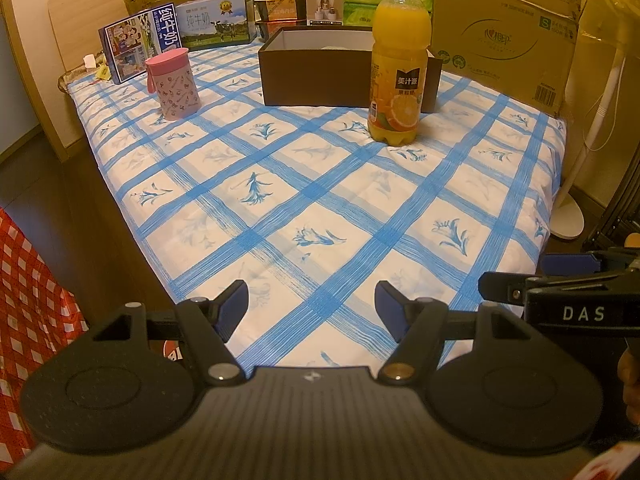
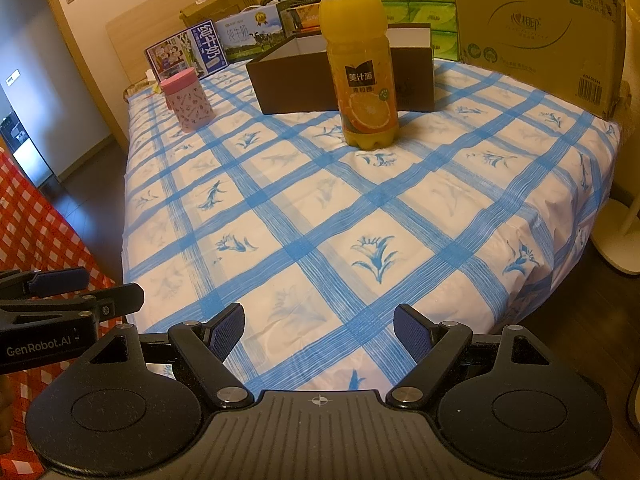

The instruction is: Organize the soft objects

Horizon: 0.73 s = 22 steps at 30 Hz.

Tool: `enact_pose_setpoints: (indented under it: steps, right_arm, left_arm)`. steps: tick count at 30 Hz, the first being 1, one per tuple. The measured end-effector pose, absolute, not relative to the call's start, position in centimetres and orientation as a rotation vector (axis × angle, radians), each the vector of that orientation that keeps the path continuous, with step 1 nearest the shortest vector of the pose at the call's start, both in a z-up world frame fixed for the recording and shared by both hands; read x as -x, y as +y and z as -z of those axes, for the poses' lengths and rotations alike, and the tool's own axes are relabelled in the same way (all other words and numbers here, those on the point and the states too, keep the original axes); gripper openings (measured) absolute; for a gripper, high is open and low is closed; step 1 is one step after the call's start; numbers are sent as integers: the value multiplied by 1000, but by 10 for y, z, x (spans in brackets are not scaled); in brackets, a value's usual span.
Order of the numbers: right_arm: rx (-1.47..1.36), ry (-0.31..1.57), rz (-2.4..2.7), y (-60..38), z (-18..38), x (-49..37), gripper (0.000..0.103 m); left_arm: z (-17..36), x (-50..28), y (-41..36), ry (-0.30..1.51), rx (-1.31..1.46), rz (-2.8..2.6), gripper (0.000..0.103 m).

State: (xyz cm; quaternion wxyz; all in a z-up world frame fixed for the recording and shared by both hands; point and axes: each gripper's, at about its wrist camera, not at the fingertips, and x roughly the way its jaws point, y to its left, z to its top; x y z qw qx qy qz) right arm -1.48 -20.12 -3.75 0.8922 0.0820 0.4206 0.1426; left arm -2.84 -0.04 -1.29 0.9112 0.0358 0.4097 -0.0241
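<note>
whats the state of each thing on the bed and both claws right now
orange juice bottle: upright, cap on, nearly full
pink cup: upright, lid on
brown box: open, no lid on it; inside mostly hidden
big cardboard carton: standing, top flaps up
left claw: open, nothing between the fingers
right claw: open, nothing between the fingers

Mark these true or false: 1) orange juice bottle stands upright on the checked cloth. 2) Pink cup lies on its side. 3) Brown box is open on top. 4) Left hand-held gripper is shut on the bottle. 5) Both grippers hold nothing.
1) True: the orange juice bottle stands upright on the checked cloth.
2) False: the pink cup stands upright.
3) True: the brown box has no lid on.
4) False: the left hand-held gripper is open, far from the bottle.
5) True: the right hand-held gripper is open and empty too.
</note>
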Motion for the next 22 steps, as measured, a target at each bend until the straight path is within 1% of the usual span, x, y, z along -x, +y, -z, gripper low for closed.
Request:
enact_pose_setpoints:
  steps: [22]
  right_arm:
    - [-170,875,-295,-202,39,14,81]
  left_arm:
    - [15,27,0,846,-75,44,68]
